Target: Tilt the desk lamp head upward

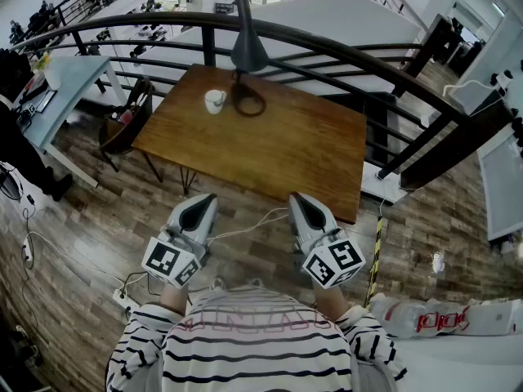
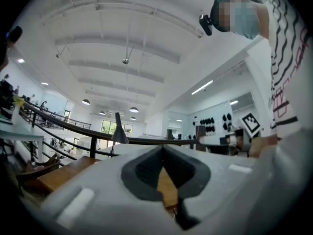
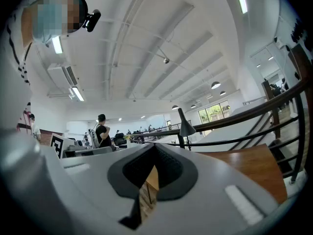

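A dark grey desk lamp (image 1: 248, 49) stands at the far edge of the wooden table (image 1: 278, 149), its cone head pointing down over its round base (image 1: 248, 102). It shows small in the left gripper view (image 2: 119, 132) and the right gripper view (image 3: 186, 127). My left gripper (image 1: 206, 202) and right gripper (image 1: 297, 200) hover side by side near the table's front edge, well short of the lamp. Both are shut with nothing between the jaws.
A white mug (image 1: 214, 100) sits on the table left of the lamp base. A dark curved railing (image 1: 343, 55) runs behind the table. A chair (image 1: 124, 125) stands at the left side, a white cable (image 1: 245, 229) lies on the floor below the grippers.
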Available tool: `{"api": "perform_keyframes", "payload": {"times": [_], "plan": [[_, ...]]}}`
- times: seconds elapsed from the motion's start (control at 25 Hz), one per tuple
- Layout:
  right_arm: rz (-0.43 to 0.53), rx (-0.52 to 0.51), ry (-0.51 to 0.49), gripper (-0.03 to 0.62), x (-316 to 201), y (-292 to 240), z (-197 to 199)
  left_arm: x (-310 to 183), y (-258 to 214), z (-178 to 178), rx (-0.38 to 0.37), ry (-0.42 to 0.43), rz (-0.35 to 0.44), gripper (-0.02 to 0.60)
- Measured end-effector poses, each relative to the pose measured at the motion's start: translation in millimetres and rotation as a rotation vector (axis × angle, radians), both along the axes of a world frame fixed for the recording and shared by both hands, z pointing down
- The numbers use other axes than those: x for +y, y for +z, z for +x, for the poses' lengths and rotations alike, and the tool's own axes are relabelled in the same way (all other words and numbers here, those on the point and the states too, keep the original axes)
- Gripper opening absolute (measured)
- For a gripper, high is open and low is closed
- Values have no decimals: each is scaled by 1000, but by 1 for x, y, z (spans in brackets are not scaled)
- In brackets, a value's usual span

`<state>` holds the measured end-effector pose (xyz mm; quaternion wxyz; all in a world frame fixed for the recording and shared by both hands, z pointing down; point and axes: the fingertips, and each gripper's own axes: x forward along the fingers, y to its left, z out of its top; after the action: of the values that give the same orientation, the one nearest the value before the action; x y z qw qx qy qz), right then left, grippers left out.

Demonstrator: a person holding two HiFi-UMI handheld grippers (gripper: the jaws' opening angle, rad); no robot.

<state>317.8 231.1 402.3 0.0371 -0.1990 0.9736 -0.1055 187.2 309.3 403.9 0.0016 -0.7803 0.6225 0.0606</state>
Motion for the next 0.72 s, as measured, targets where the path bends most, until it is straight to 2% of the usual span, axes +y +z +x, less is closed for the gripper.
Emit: {"api": "perform_keyframes", "payload": {"times": [0.12, 0.28, 0.4, 0.48, 0.56, 0.6, 0.64, 0.72], "plan": [[-15, -6, 6, -3, -3, -5, -4, -3, -4, -4, 3, -8, 1, 2], [-40, -66, -11, -2, -10, -6, 0, -6, -6, -1, 17, -24, 15, 2], [-22, -82, -8, -9, -14, -9, -4, -6, -6, -7, -13, -50, 25, 2], [-22, -85, -19, 74, -17, -5, 2, -7, 1, 1, -17, -69, 17, 2], [-34, -86, -41, 84, -20, 4, 17, -8, 10, 18, -3, -85, 9, 3], [-39, -85, -51, 84, -21, 8, 21, -8, 14, 24, 1, -91, 6, 33], [-42, -80, -59, 86, -21, 11, 21, -9, 17, 24, 3, -95, 1, 60], [-45, -67, -62, 94, -19, 12, 7, -8, 16, 11, 6, -95, -5, 63]]}}
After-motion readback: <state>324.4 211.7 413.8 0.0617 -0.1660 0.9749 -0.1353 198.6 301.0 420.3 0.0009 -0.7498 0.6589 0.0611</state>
